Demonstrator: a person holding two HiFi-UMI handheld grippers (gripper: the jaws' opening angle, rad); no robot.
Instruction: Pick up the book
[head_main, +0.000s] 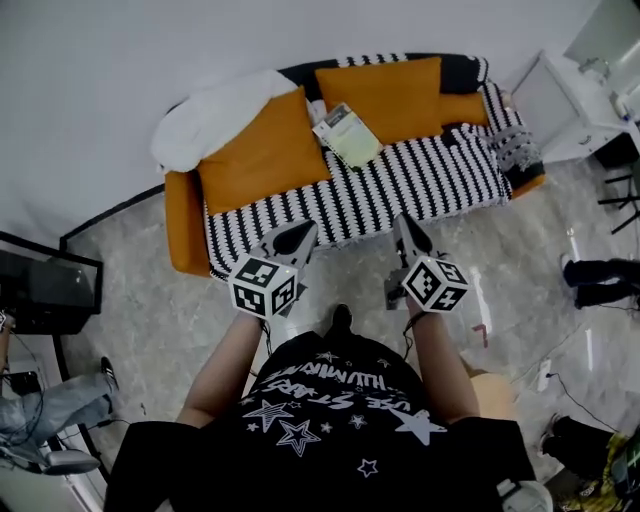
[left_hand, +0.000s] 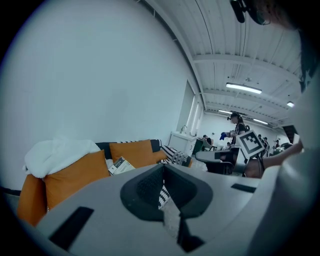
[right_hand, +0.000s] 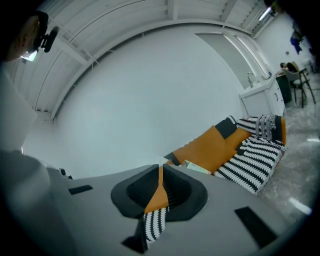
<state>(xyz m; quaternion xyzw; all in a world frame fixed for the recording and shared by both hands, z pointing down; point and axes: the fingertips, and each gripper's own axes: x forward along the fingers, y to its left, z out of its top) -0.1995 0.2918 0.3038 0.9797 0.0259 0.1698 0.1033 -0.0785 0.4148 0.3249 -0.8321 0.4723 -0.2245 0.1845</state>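
One book (head_main: 347, 134) is seen between two orange cushions (head_main: 262, 150). The left gripper (head_main: 297, 238) and right gripper (head_main: 408, 235) are pinched closed, empty. Book's cover text can't be read tbh.

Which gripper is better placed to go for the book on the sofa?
Left, marginally: the book lies slightly nearer the left gripper than the right gripper. Both point at it, jaws shut.

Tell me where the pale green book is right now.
In the head view the pale green book lies upper centre on the black-and-white striped sofa, between the left orange cushion and the right orange cushion.
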